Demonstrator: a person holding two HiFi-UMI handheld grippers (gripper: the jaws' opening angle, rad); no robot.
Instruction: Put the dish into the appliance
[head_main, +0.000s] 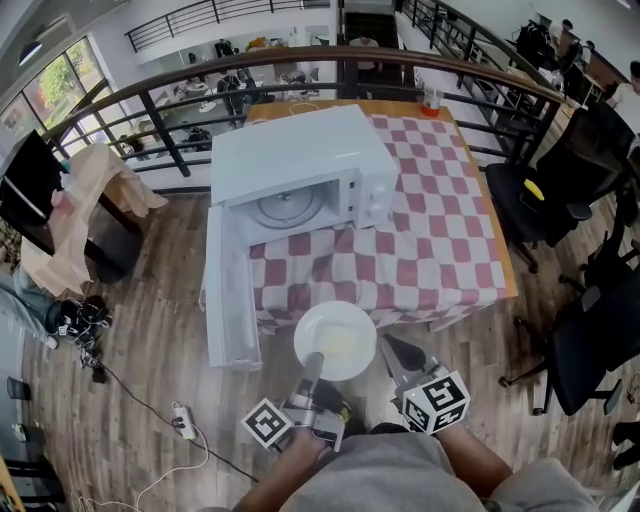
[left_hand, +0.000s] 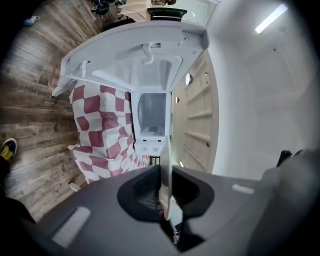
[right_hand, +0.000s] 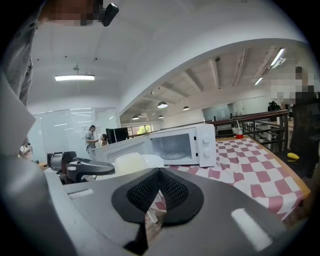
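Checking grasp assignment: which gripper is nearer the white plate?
Left. The left gripper is clamped on the plate at its near rim; the right gripper sits beside its right edge, holding nothing.

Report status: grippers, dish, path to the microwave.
Left hand-held gripper shut on plate rim. Right hand-held gripper shut, empty. Plate short of microwave; door open, nothing blocking.

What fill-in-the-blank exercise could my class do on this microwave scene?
The left gripper grips the white plate by its ____.
The door of the microwave stands ____.
The right gripper, its jaws together, holds ____.
Missing words: rim; open; nothing.
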